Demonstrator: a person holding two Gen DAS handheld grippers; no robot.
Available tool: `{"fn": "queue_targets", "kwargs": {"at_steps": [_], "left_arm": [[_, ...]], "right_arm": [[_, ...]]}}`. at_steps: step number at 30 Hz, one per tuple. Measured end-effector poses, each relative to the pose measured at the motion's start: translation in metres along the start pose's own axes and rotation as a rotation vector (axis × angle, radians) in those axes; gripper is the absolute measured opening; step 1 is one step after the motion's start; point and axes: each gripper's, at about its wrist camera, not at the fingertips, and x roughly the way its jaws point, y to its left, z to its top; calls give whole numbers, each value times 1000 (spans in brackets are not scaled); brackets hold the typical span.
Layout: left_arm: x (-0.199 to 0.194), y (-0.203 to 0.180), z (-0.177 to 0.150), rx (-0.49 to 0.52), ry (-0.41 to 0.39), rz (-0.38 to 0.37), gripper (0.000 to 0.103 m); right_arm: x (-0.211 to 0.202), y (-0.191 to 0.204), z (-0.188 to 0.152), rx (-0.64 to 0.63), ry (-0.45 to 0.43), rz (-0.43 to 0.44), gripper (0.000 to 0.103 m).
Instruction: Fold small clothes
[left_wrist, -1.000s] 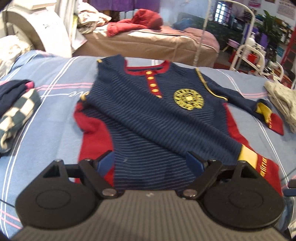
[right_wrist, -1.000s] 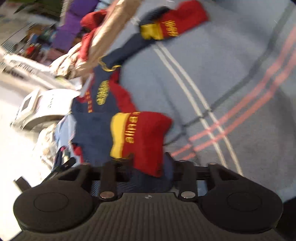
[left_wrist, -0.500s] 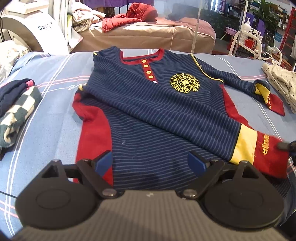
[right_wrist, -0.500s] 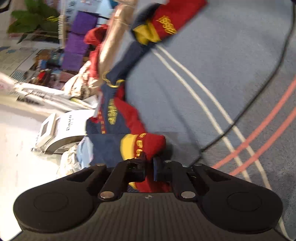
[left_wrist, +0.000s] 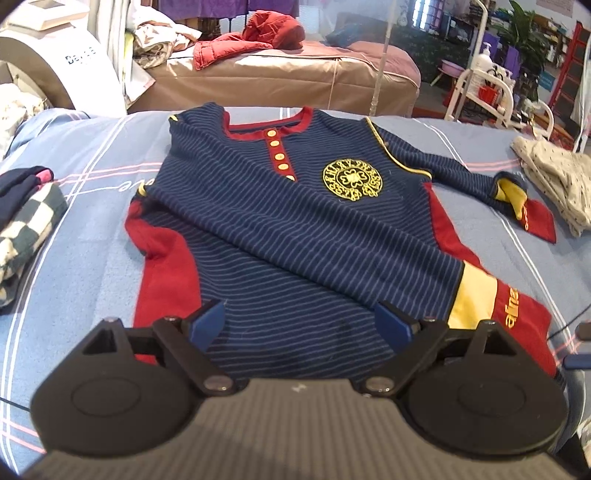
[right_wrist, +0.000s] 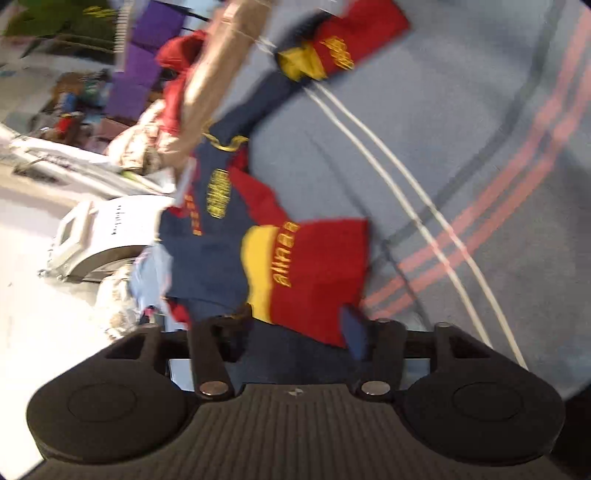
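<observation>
A navy striped shirt (left_wrist: 295, 229) with red side panels and a yellow crest lies face up on the blue bedspread (left_wrist: 85, 258). One sleeve is folded across the body, and its red and yellow cuff (left_wrist: 517, 306) rests at the lower right hem. The other sleeve's cuff (left_wrist: 535, 221) lies out to the right. My left gripper (left_wrist: 299, 325) hovers open over the hem with nothing in it. In the right wrist view the folded cuff (right_wrist: 317, 266) lies flat between the fingers of my right gripper (right_wrist: 297, 328). Its jaws are opening and the pads stand off the cloth.
A folded checked garment (left_wrist: 26, 229) sits at the bed's left edge and a pale dotted garment (left_wrist: 557, 181) at the right. Behind stand a tan covered bed with a red jacket (left_wrist: 258, 37) and a white rack (left_wrist: 487, 92).
Half a second ago my right gripper was shut on the red cuff; it has let go, and the cuff now lies flat by the hem. My left gripper has barely moved.
</observation>
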Motion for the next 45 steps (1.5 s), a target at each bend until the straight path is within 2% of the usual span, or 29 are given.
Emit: {"fn": "queue_targets", "kwargs": {"at_steps": [3, 5, 7, 8, 10, 15, 19, 22, 25, 26, 28, 31, 34, 35, 36, 37, 38, 40, 41, 42, 45], "left_arm": [[0, 1, -5, 10, 11, 21, 91], [2, 4, -7, -1, 19, 25, 91], [4, 6, -8, -12, 23, 22, 91], [4, 6, -8, -10, 23, 22, 91], [4, 4, -8, 3, 26, 23, 91], [4, -1, -12, 11, 29, 14, 91], [5, -4, -14, 26, 41, 9, 91], [7, -6, -12, 27, 40, 2, 91], [16, -14, -7, 32, 43, -19, 91], [19, -18, -6, 41, 45, -25, 91], [20, -26, -1, 61, 39, -44, 91], [24, -36, 7, 68, 12, -65, 92], [45, -48, 13, 105, 19, -57, 92], [54, -53, 12, 143, 26, -38, 92], [68, -60, 10, 199, 46, 16, 92], [83, -65, 7, 250, 74, 85, 94], [92, -65, 3, 264, 74, 103, 102], [97, -56, 2, 196, 60, 88, 103], [97, -53, 3, 166, 73, 76, 103], [96, -50, 5, 151, 82, 67, 103], [81, -45, 6, 145, 86, 64, 102]], "right_arm": [[4, -16, -9, 100, 61, 59, 78], [4, -19, -16, 130, 74, 43, 78], [6, -23, -18, 139, 50, 20, 78], [9, -25, -16, 151, 35, 35, 78], [16, -30, -11, 188, 39, 48, 68], [22, -25, -6, 148, -14, 44, 20], [2, -26, -17, 251, 28, 149, 16], [-23, -12, -24, 217, 21, 173, 16], [-14, -20, -27, 188, 35, 99, 21], [-3, -23, -27, 141, 62, 60, 34], [14, -32, -31, 160, 129, -19, 39], [19, -40, -37, 183, 165, -15, 42], [6, -40, -34, 175, 168, -38, 52], [-1, -37, -32, 162, 158, -38, 54], [-8, -31, -28, 133, 146, -36, 54], [-15, -26, -24, 95, 128, -39, 54], [-22, -20, -18, 54, 97, -46, 57], [-36, -9, -1, -48, -9, -44, 73], [-39, -4, 11, -101, -68, -54, 90], [-43, -2, 24, -144, -130, -70, 98], [-42, -5, 68, -185, -291, -84, 96]]}}
